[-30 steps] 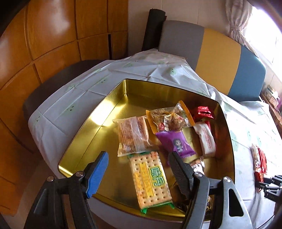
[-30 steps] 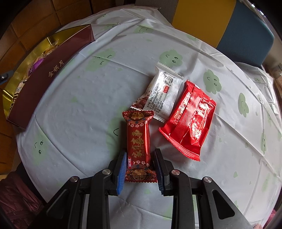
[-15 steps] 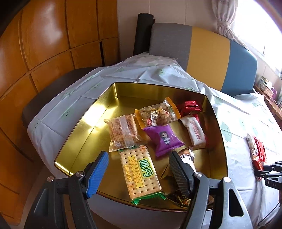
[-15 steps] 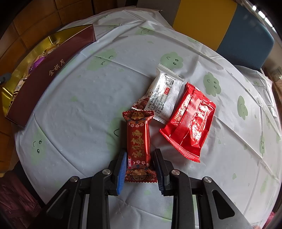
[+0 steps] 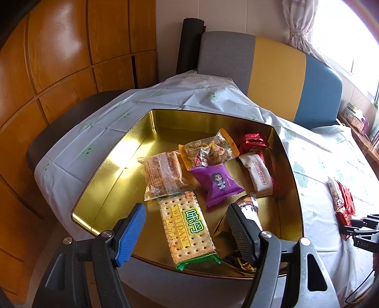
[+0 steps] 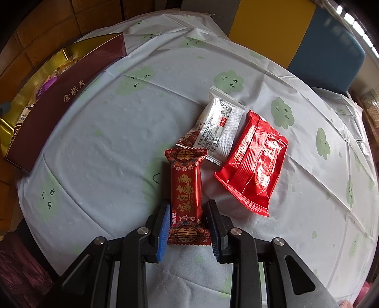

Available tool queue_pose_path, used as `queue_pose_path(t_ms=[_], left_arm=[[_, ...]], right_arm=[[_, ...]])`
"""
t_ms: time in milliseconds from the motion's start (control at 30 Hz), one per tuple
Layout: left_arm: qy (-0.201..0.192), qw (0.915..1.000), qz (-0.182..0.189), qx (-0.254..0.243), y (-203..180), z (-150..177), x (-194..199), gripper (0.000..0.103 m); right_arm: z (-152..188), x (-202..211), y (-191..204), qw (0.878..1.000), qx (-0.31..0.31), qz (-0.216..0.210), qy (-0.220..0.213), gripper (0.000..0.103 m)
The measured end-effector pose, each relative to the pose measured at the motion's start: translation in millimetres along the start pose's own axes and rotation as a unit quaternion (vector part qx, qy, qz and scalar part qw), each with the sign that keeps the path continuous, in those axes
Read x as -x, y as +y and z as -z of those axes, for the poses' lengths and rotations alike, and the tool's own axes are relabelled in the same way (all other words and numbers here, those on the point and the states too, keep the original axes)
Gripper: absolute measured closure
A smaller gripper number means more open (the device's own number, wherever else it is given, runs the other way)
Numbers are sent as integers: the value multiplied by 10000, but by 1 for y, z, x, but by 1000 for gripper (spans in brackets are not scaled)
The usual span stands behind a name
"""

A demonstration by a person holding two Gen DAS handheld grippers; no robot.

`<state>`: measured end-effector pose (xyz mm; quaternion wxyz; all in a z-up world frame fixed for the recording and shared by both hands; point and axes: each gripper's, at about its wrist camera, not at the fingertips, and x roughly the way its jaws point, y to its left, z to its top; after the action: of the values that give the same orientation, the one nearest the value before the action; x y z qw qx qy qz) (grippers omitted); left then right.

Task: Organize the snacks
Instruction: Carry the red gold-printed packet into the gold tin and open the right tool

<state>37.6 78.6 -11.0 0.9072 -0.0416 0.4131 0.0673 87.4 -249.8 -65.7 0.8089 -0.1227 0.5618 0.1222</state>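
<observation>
The right hand-held gripper (image 6: 188, 227) is closed on the dark red snack bar (image 6: 187, 196), which lies on the worktop (image 6: 118, 142). At 1 o'clock lie a white packet (image 6: 219, 125) and a red packet (image 6: 252, 161). The left hand-held gripper (image 5: 187, 229) stands wide and empty over the gold tin (image 5: 113, 180), at 10 o'clock.

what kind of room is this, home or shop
Most likely a home dining or living room: a round table under a cloud-print tablecloth, a padded chair pulled up to it, wood cabinet doors and a curtained window.
</observation>
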Motion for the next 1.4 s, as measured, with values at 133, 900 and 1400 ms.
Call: queue_pose_path(t_ms=[133, 900, 1400], left_arm=[[-56, 10000, 6, -5, 2, 0, 4, 31], [-82, 9998, -47, 194, 22, 5, 5, 31], [-25, 9991, -125, 403, 40, 7, -4, 31]], right_arm=[[-6, 1, 2, 9998, -145, 119, 112, 75], [-73, 61, 112, 9871, -312, -1201, -1010, 75], [-133, 43, 181, 9868, -70, -1281, -986, 75]])
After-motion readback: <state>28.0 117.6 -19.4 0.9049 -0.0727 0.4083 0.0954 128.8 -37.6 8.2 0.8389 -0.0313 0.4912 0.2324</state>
